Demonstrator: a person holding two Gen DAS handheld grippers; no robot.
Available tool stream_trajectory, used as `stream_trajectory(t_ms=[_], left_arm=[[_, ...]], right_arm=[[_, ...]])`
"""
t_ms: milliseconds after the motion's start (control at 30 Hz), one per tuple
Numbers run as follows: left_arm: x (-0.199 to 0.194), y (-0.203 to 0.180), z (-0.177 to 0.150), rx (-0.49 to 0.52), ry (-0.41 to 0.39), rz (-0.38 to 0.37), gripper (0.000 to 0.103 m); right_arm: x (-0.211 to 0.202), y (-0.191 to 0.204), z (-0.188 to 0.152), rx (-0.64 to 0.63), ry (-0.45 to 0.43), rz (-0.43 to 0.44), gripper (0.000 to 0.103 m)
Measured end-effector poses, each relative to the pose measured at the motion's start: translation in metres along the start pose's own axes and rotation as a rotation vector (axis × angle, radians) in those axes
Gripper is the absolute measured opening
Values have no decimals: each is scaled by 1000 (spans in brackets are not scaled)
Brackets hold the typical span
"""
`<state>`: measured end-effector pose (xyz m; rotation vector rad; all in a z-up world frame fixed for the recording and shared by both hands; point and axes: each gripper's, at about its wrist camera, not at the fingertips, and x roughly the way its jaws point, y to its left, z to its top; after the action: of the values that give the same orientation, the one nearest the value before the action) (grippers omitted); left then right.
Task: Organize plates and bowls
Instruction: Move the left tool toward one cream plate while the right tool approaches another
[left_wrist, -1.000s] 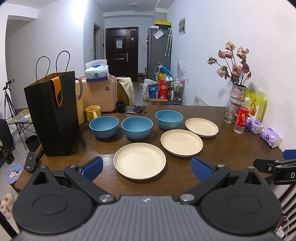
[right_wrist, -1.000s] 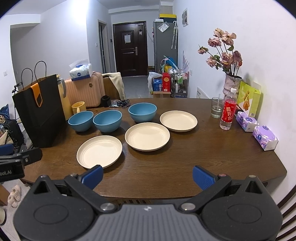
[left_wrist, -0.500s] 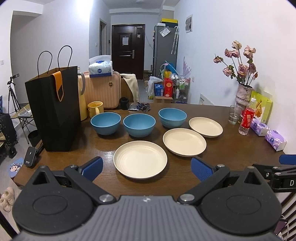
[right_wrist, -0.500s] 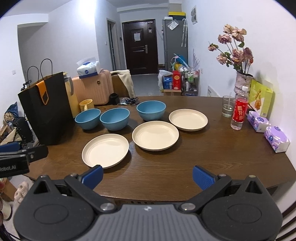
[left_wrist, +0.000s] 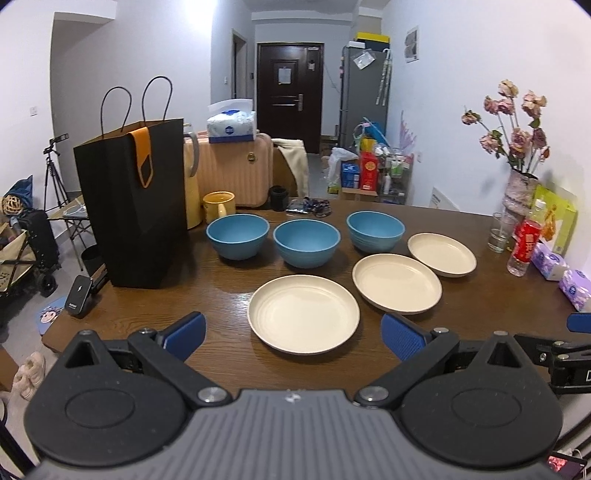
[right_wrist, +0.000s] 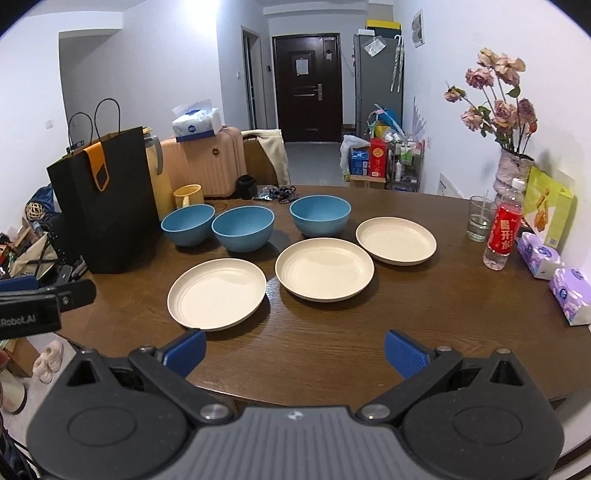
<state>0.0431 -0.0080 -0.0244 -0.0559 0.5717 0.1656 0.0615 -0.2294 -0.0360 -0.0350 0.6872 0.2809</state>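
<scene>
White walls (left_wrist: 129, 66), dark door (left_wrist: 290, 96), wooden table (right_wrist: 332, 343), grey fridge (left_wrist: 364, 96)

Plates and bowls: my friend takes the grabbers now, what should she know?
Left gripper and right gripper: both open, holding nothing, hovering at the near edge of the table.
Three cream plates lie in a diagonal row; three blue bowls stand behind them.
Nothing is stacked yet.
Left: gather plates together, then bowls.
</scene>
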Motion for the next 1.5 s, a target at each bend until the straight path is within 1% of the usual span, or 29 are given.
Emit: stream_trajectory(t_ms=[200,333,500,633,767,933,1100,1267,1500], left_arm=[[24,16,12,-11,-3,22,103],[50,31,27,-3,-8,9,103],[91,49,51,15,11,-35,103],[127,62,64,45,45,-69,103],[156,74,73,73,73,-106,103],[190,85,78,112,120,-142,103],[209,91,77,127,156,-163,103],[231,93,76,127,202,-160,103],[256,93,70,126,255,-139,103]], right_arm=[[26,7,13,3,13,16,103],[52,16,28,22,12,9,103],[88,32,49,64,22,-3,102],[120,45,65,100,38,-15,102],[148,59,70,129,67,-40,102],[175,70,70,169,103,-65,100],[196,76,68,182,143,-82,99],[216,78,66,192,184,-96,98],[247,73,64,192,237,-82,97]])
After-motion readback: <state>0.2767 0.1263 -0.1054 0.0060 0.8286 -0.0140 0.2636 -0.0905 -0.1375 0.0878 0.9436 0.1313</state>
